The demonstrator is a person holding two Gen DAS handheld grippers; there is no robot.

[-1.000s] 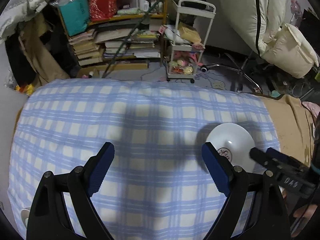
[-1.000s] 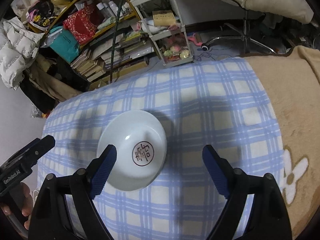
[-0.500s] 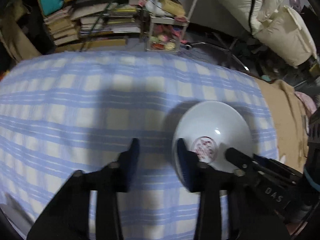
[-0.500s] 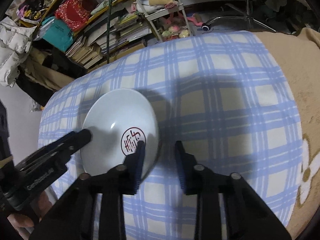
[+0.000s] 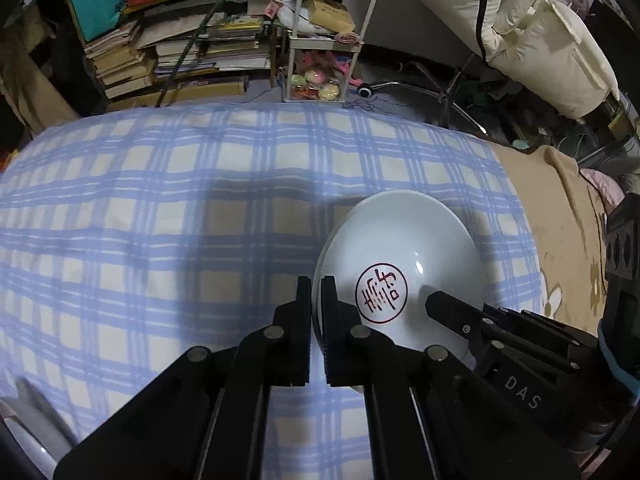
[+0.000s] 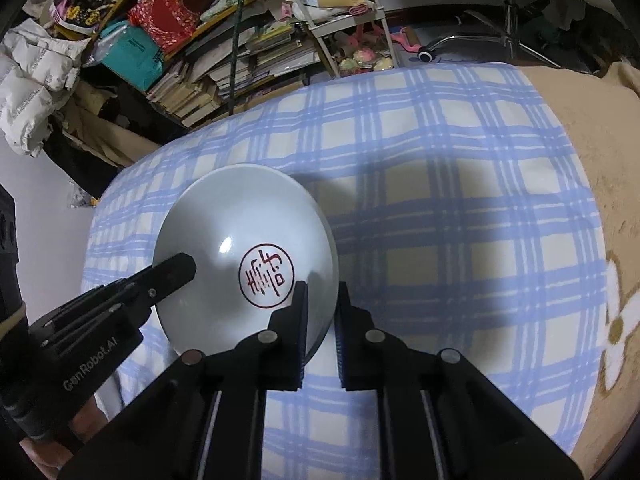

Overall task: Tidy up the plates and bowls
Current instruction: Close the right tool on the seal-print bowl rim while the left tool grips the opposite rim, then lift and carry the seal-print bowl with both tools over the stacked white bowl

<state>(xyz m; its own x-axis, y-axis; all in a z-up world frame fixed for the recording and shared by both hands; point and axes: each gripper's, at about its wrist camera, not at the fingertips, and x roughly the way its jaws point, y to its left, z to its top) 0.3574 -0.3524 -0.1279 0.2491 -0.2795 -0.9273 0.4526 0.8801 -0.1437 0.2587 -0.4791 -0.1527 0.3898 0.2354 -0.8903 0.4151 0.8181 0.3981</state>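
Observation:
A white bowl [image 5: 412,240] with a red seal mark inside sits on the blue-checked cloth [image 5: 160,220]. My left gripper [image 5: 316,280] is shut on the bowl's left rim, one pad inside the wall and one outside. In the right wrist view the same bowl [image 6: 240,208] fills the left half. My right gripper [image 6: 322,286] straddles its right rim; its jaws are still closing and the pads press on the wall. One finger of the right gripper [image 5: 444,306] shows inside the bowl in the left view, and a left-gripper finger [image 6: 176,268] shows in the right view.
A tan blanket [image 6: 600,160] with a flower print covers the bed to the right of the checked cloth. Beyond the far edge stand a white wire cart [image 5: 332,40], stacked books [image 5: 180,52] and a chair base [image 5: 440,92]. A hand [image 6: 44,452] holds the left gripper.
Both grippers stood wide open a second ago and have closed onto opposite sides of the bowl's rim. The left gripper moved right and down to the bowl.

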